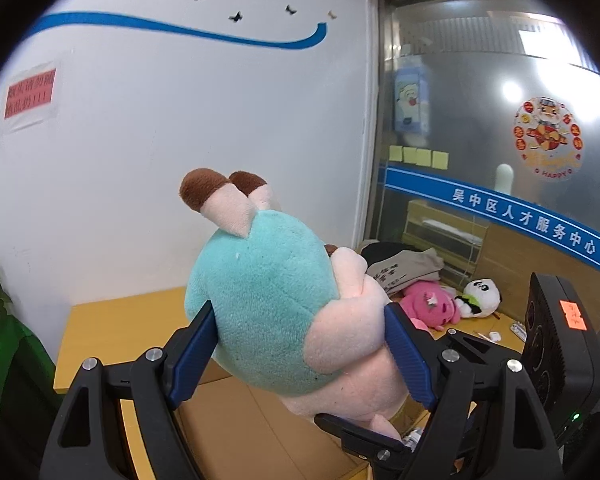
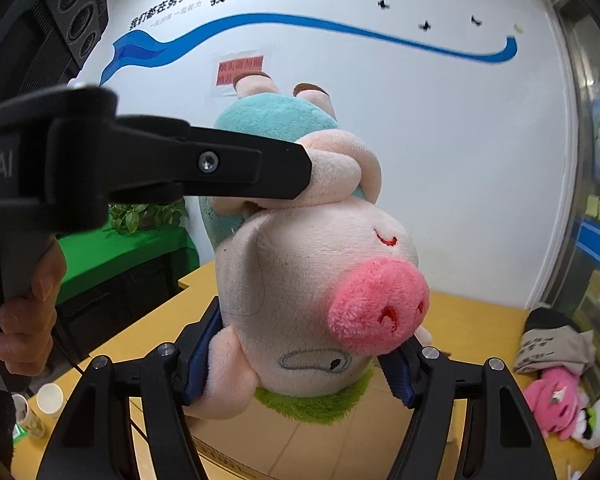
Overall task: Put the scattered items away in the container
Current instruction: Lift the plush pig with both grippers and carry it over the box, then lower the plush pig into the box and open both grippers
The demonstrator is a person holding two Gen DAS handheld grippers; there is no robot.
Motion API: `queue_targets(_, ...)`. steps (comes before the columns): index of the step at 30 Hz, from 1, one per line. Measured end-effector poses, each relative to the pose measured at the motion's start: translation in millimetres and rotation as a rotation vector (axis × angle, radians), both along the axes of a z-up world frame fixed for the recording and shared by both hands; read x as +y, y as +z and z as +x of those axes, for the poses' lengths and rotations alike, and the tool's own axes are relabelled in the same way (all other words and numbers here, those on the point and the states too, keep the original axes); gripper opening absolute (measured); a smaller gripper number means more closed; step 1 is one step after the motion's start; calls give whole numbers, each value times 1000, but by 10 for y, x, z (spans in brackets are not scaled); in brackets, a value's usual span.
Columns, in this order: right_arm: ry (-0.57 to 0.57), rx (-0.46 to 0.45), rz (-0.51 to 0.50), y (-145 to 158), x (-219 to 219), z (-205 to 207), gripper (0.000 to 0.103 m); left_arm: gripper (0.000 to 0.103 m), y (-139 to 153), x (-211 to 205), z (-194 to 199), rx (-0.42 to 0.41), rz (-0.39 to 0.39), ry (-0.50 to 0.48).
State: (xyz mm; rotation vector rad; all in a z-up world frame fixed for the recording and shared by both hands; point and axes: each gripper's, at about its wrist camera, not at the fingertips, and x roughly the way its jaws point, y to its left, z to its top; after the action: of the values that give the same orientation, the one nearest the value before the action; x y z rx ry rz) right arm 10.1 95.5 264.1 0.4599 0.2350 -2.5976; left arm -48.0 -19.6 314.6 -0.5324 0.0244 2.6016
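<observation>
A plush pig [image 1: 268, 304] with a teal body, pink head and brown hooves hangs upside down above a cardboard box [image 1: 260, 428]. My left gripper [image 1: 300, 344] is shut on its body, blue pads pressed into both sides. My right gripper [image 2: 300, 360] is shut on the pig's head [image 2: 320, 288], snout facing the camera, green hair pointing down. The left gripper's finger [image 2: 204, 164] crosses the right wrist view and presses the pig's arm. The box [image 2: 300, 456] lies just under the head.
A pink plush [image 1: 428, 304], a panda plush [image 1: 480, 294] and folded clothes [image 1: 404, 266] lie at the yellow table's [image 1: 100, 320] far right by the glass partition. Paper cups [image 2: 50, 400] stand at the left. A green-covered cabinet with a plant [image 2: 140, 248] is behind.
</observation>
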Motion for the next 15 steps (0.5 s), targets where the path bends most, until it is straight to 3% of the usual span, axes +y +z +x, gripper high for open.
queue_targets(8, 18, -197, -60, -376, -253, -1078, 73, 81, -515, -255, -1113, -162, -43, 13)
queue_targets(15, -8, -447, -103, -1150, -433, -1936, 73, 81, -1417, -371, -1968, -364, -86, -6)
